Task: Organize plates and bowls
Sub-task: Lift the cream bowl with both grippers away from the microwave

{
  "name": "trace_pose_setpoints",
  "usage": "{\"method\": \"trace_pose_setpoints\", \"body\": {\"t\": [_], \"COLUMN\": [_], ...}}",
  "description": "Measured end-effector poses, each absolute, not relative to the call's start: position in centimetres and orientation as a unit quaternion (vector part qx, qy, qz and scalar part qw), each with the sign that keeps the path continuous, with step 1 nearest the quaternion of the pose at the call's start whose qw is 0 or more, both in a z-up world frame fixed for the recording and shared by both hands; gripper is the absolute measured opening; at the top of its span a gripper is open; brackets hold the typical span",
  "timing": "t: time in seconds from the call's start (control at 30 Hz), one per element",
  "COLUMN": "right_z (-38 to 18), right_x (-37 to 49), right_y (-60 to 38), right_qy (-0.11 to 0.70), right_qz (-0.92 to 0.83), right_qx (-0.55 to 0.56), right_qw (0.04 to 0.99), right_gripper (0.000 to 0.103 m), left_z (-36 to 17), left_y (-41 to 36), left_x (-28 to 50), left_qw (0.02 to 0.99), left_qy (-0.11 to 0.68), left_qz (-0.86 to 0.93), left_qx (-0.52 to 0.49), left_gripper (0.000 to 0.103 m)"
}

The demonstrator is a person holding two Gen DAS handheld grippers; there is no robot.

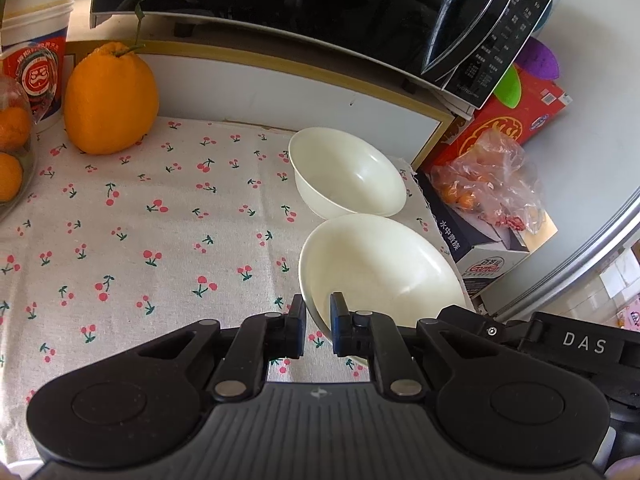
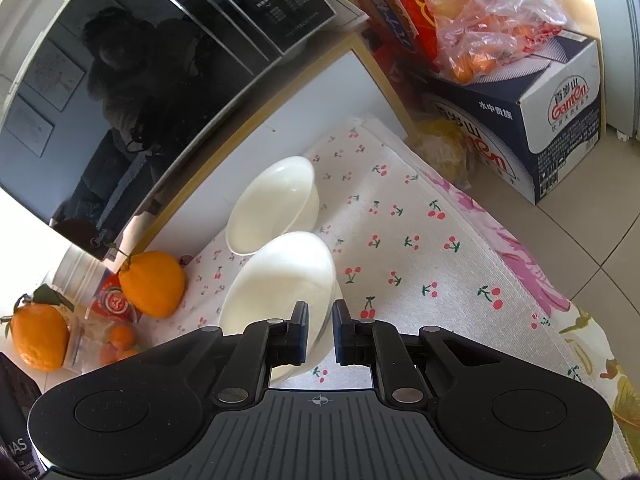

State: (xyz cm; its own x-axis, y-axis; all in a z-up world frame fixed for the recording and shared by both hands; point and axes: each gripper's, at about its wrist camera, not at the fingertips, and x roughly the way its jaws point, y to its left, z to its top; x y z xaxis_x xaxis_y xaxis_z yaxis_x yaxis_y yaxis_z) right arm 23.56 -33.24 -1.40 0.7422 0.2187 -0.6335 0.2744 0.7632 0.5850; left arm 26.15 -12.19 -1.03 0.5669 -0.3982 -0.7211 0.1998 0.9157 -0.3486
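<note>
Near bowl (image 1: 380,268) rim pinched by left claw (image 1: 318,312), right claw (image 2: 320,316)

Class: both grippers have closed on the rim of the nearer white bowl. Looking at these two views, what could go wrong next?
1. Left gripper and right gripper pinch only the near bowl by its thin rim; it may slip or tilt.
2. The far bowl sits close behind and may get knocked.

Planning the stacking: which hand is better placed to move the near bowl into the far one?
Left, only slightly: the left gripper and right gripper both clamp the near bowl by its rim, but the far bowl lies more directly ahead of the left one.
</note>
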Motion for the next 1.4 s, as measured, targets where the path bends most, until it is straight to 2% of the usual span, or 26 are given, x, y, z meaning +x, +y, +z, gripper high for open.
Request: {"method": "trace_pose_setpoints", "body": {"t": [0.47, 0.93, 1.4], "right_z": [2.1, 4.5, 5.1], "right_x": [21.3, 17.3, 13.3], "right_y": [-32.3, -32.3, -31.2], "right_qy": [0.375, 0.41, 0.443], "right_qz": [-0.005, -0.001, 0.005], "right_qx": [0.31, 0.289, 0.258], "right_qw": [0.873, 0.865, 0.859], "right_gripper": [0.012, 0.013, 0.014], "left_z": [1.5, 4.4, 3.9], "left_y": [-11.3, -11.8, -12.1], "left_x": [23.9, 19.5, 16.0], "left_qw": [0.872, 0.87, 0.85], "left_qy": [0.438, 0.433, 0.464], "left_qz": [-0.19, -0.231, -0.25], "left_qx": [-0.111, -0.057, -0.014], "left_gripper": [0.011, 0.012, 0.014]}}
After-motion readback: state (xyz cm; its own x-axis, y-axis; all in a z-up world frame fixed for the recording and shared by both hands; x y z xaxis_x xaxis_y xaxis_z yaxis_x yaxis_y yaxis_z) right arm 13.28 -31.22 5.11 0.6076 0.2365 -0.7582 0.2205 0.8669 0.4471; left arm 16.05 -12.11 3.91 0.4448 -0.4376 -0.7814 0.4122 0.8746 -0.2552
